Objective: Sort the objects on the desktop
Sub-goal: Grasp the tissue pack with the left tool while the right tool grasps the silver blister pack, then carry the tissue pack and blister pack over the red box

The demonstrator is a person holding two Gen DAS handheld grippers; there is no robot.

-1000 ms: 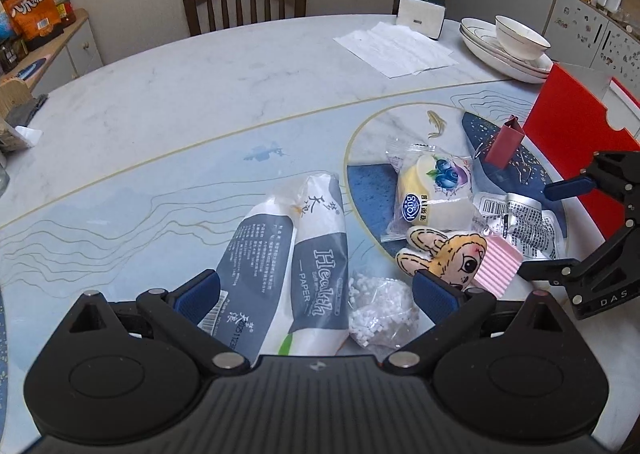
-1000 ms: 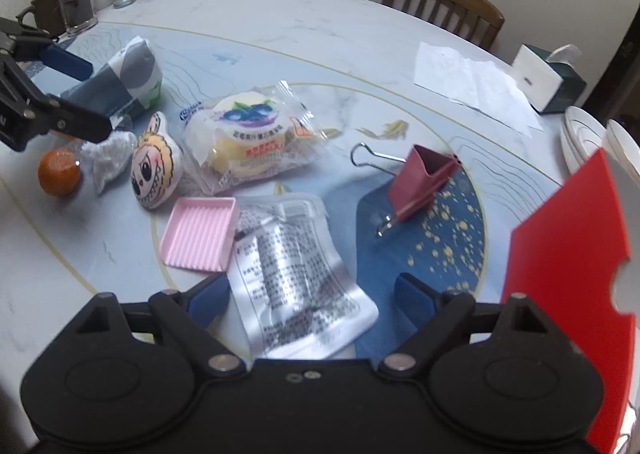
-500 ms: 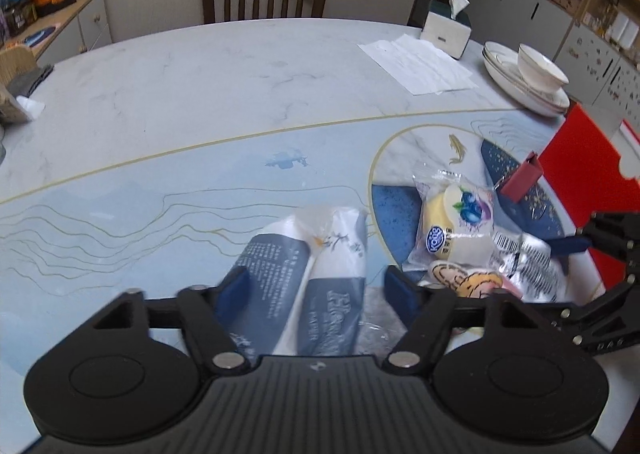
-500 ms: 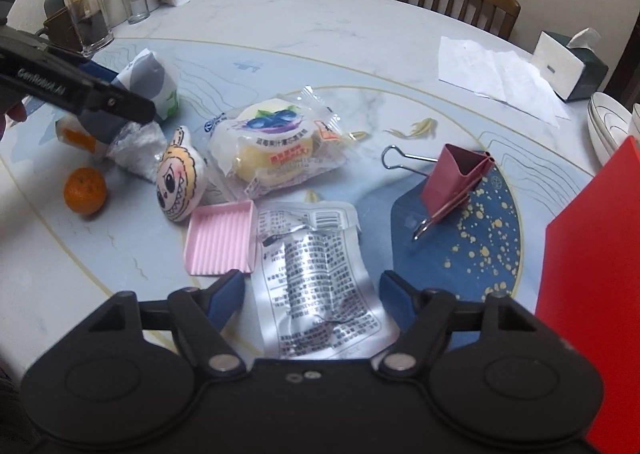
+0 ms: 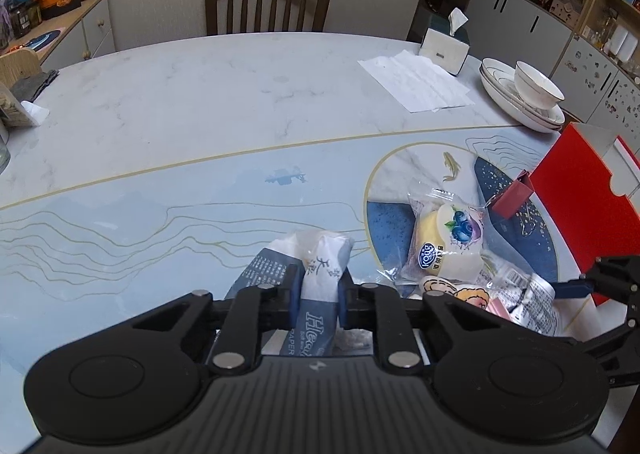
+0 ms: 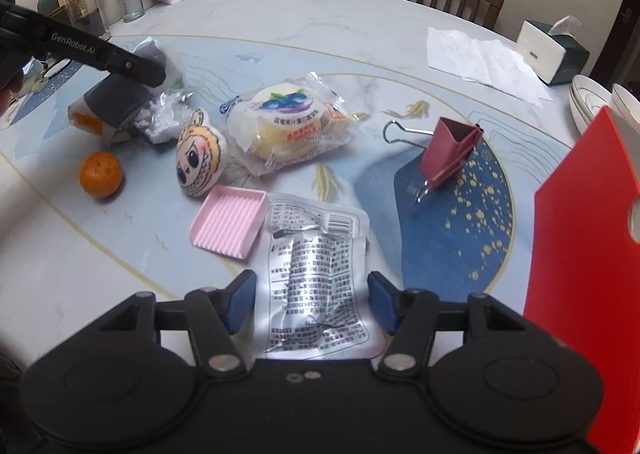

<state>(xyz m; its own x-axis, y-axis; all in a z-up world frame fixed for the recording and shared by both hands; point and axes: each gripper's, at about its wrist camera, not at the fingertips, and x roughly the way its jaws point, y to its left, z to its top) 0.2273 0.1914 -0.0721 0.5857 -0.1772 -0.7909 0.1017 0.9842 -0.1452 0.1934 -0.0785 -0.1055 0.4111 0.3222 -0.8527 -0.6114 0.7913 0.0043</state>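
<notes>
My left gripper (image 5: 318, 296) is shut on the grey-and-white tissue pack (image 5: 320, 274), which shows in the right wrist view (image 6: 120, 101) raised off the table at the left. My right gripper (image 6: 310, 302) is open, its jaws either side of a silver foil packet (image 6: 316, 274) lying on the table. Beyond lie a pink ridged tray (image 6: 230, 228), a plush face toy (image 6: 200, 153), a blueberry cake packet (image 6: 288, 125), a red binder clip (image 6: 450, 149) and an orange (image 6: 100, 173).
A red box (image 6: 588, 274) stands at the right edge. A tissue box (image 5: 444, 45), paper sheets (image 5: 416, 79) and stacked plates with a bowl (image 5: 524, 93) sit at the far right. Jars and glasses (image 6: 84, 1) stand at the far left. A chair (image 5: 268, 1) is behind the table.
My left gripper closed on the tissue pack and lifted it. My right gripper drew nearer over the foil packet and stayed open.
</notes>
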